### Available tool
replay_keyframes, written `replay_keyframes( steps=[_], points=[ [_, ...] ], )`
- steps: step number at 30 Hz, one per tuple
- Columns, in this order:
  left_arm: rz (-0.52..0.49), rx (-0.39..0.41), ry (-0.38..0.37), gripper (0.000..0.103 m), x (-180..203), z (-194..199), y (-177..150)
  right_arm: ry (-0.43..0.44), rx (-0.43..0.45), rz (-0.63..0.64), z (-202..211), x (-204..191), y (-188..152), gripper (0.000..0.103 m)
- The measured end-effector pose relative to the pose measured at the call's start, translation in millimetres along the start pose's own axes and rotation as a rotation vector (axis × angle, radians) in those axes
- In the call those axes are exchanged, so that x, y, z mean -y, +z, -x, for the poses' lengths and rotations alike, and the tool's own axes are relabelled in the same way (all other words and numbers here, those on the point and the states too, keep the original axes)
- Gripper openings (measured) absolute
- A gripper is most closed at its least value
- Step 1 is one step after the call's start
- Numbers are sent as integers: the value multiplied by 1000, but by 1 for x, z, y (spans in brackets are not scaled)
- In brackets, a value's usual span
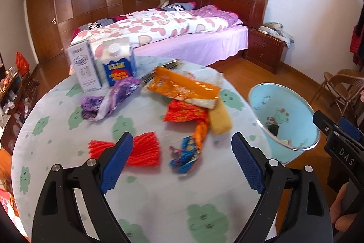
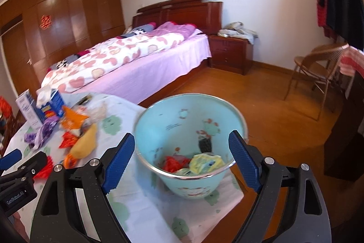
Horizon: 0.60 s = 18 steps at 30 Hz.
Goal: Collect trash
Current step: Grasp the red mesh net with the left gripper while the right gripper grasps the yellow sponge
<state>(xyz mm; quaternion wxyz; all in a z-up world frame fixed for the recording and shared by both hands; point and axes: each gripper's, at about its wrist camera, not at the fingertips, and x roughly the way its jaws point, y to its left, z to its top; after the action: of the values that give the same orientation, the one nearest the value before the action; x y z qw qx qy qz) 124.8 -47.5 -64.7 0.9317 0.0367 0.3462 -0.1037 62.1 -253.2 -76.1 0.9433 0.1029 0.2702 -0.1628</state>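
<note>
A: Left claw (image 1: pixel 182 161) hangs over the surface (image 1: pixel 145 202) with its blue fingers spread wide, nothing between them — fully released

B: And underneath it? I see red

A: A red wrapper (image 1: pixel 145 152) sits partly behind the left finger, flat on the green-patterned cloth. Just beside it, a blue and orange wrapper (image 1: pixel 188 152), crumpled

B: Further back there's a whole heap

A: Right — a long orange packet (image 1: pixel 182 85) lying across a red-orange wrapper (image 1: pixel 186 114), with a yellow sponge-like piece (image 1: pixel 219 120) touching them on the right. A purple wrapper (image 1: pixel 109 99) sits to the left, well apart from the red one up front. Behind it all stand a white box (image 1: pixel 84 65) and a blue and white carton (image 1: pixel 118 63), both upright, side by side

B: Now the right side

A: Right claw (image 2: pixel 182 161) is also released, fingers wide, and the pale blue bucket (image 2: pixel 159 124) sits between them in the right wrist view, close in front. Whether the fingers touch its rim, I can't tell

B: Anything in the bucket?

A: Yes — something red (image 2: pixel 173 163) and a yellow-green crumpled wrapper (image 2: pixel 204 163) at the bottom. The bucket stands at the right edge of the surface, tilted towards the camera. Bed (image 2: pixel 136 60) and wooden floor (image 2: pixel 261 101) lie beyond
</note>
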Motion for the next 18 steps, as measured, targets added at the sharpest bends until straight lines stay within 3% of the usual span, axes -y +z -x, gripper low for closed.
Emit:
replay_keyframes(
  steps=[9,18],
  points=[
    [57,-18,59,87,-60,-1,-14,63,-18,81,2,-52,-7,82],
    [157,-64,109,86,-139,-10,-40,139,-80,125,-13,-88,-17,63]
  ],
)
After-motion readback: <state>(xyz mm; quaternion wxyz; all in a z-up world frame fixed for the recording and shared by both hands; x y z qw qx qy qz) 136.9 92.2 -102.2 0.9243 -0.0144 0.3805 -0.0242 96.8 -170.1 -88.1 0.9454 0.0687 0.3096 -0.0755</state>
